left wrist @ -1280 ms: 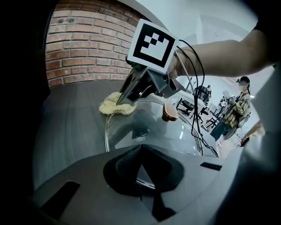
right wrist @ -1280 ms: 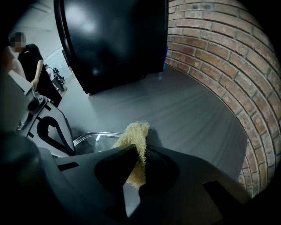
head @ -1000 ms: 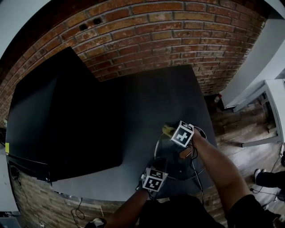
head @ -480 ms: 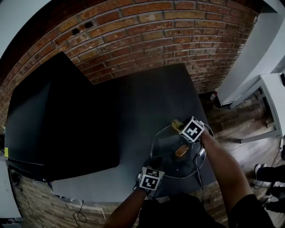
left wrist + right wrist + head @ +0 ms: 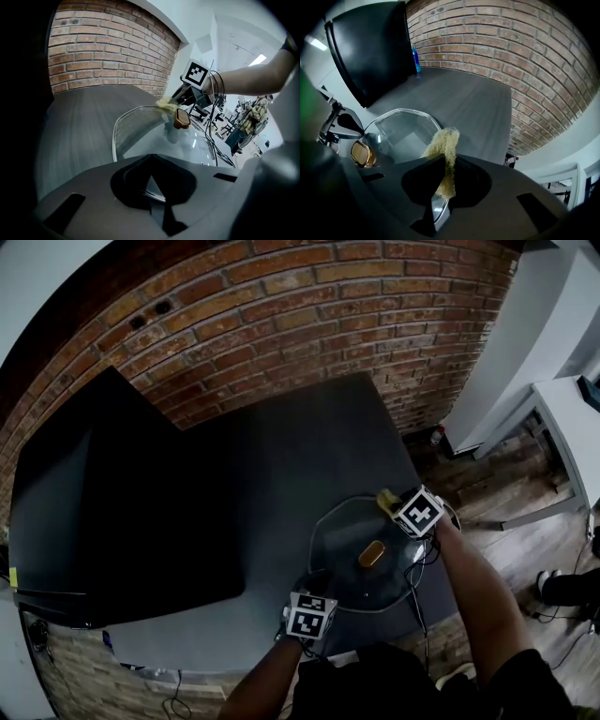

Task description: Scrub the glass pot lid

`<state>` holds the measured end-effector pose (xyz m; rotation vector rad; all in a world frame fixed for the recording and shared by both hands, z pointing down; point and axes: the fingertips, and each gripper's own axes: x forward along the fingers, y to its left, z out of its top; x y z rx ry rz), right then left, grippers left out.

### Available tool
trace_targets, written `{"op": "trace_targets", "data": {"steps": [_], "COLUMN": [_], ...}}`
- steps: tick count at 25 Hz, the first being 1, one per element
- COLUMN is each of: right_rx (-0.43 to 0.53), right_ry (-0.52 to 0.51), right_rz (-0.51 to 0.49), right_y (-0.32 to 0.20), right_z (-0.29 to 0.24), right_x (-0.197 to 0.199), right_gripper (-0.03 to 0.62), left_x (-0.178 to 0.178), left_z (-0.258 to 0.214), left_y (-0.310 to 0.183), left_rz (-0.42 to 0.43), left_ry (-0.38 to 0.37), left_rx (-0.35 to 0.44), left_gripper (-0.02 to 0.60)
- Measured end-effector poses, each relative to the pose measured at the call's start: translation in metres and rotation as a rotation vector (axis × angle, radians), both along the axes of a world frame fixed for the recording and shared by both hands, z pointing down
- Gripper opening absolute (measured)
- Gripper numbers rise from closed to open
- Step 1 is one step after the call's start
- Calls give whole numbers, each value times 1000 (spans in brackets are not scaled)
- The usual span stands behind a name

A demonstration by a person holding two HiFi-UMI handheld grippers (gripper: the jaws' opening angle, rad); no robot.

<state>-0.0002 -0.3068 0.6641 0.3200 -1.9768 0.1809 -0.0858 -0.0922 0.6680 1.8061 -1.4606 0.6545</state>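
Now: one glass lid [image 5: 347, 545] — left tool [image 5: 151, 185] clamped on it, right tool [image 5: 440, 183] pinching one yellow scrubber [image 5: 443, 145].

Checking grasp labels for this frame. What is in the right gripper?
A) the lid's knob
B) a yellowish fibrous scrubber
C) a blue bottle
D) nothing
B: in the right gripper view, the right gripper is shut on the scrubber, whose tuft lies at the rim of the glass pot lid, apart from the knob.
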Motion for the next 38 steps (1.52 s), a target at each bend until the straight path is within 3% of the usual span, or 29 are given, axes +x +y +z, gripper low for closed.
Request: {"op": "trace_targets", "data": {"steps": [21, 38], "right_rx": [1, 2], "right_ry": [-7, -48], "right_rz": [203, 365], "right_y": [36, 102], "right_z": [3, -2], "right_x": [87, 126], "right_gripper": [48, 48], "left_x": [-2, -1], "left_z": [0, -3], "left_y": [2, 1], "left_rz": [30, 71], "left_ry": [7, -4], "left_rx": [-12, -20], "left_gripper": [33, 33]}}
